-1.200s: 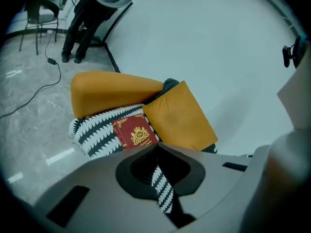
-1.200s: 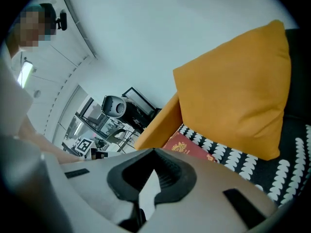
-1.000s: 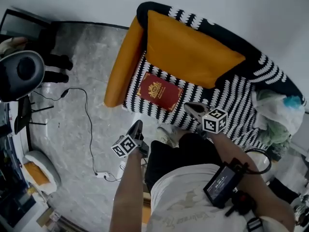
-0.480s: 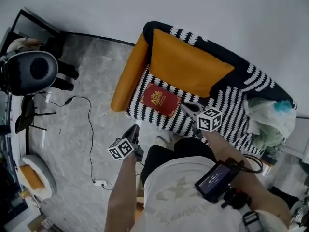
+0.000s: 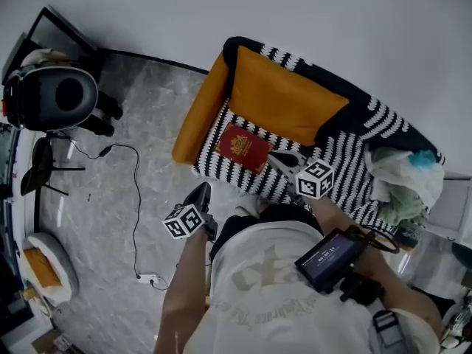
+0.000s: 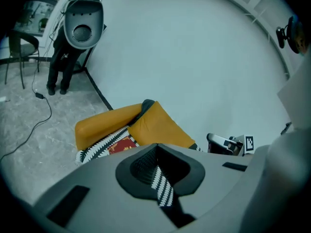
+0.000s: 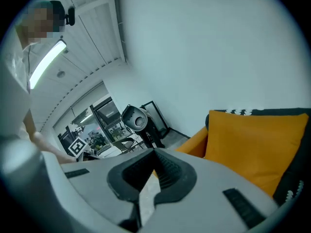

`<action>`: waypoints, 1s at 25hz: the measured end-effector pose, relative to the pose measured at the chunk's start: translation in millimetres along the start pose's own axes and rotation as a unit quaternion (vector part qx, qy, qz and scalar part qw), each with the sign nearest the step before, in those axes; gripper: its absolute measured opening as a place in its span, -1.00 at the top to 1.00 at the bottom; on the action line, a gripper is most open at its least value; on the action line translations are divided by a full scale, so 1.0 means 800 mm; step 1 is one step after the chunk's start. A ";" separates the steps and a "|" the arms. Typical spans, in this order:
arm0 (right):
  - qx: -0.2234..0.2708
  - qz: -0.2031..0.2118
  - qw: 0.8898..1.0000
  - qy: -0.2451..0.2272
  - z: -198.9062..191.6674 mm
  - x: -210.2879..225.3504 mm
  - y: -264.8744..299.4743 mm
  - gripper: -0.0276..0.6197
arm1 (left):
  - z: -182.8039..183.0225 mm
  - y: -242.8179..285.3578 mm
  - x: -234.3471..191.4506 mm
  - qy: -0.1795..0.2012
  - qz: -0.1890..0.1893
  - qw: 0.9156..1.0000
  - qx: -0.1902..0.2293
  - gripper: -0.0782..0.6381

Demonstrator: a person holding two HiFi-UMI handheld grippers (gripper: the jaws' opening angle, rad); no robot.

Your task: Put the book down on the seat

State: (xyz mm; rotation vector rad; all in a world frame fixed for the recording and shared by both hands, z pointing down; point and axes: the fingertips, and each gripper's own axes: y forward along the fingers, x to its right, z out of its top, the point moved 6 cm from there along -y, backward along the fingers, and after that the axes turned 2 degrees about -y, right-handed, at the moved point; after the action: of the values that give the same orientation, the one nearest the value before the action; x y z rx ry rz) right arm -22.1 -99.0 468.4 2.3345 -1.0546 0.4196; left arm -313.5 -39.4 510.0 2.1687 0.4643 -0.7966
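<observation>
The red book (image 5: pixel 243 147) with a gold crest lies flat on the black-and-white striped seat (image 5: pixel 221 169) of the sofa, in front of the orange back cushion (image 5: pixel 284 102). No gripper holds it. My right gripper (image 5: pixel 281 160) hovers just right of the book, shut and empty. My left gripper (image 5: pixel 200 195) is lower, over the floor before the seat's front edge, also shut and empty. In the left gripper view the book (image 6: pixel 121 144) shows beyond the closed left gripper (image 6: pixel 156 148), with the right gripper (image 6: pixel 226 143) off to the right. The right gripper (image 7: pixel 154 152) points past the cushion (image 7: pixel 257 140).
An orange armrest bolster (image 5: pixel 199 113) bounds the seat's left end. A plastic bag of cloth (image 5: pixel 402 179) fills the sofa's right end. On the marble floor lie a black cable (image 5: pixel 136 190) and a power strip (image 5: pixel 151 277). A grey machine (image 5: pixel 51 98) stands far left.
The head view has shifted, so the sofa sits a little higher and smaller. The book has stayed on the seat. Both grippers remain shut, the right one slightly nearer the book.
</observation>
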 end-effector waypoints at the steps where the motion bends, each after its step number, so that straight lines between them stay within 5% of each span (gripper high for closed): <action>1: 0.006 0.001 1.000 -0.005 0.005 -0.006 -0.004 0.87 | 0.001 -0.005 0.005 0.011 -0.003 1.000 0.000 0.75; 13: 0.043 -0.009 0.998 -0.048 0.020 -0.063 -0.056 0.87 | 0.011 -0.052 0.063 0.117 -0.035 0.992 0.021 0.75; 25: 0.051 -0.020 0.996 -0.064 -0.004 -0.109 -0.100 0.87 | -0.008 -0.076 0.097 0.160 -0.067 0.985 0.014 0.75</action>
State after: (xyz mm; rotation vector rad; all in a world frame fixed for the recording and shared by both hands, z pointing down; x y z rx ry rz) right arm -18.1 -1.5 401.4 2.4963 -1.0648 0.3192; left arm -287.1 10.3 428.8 2.3200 0.7724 -0.5246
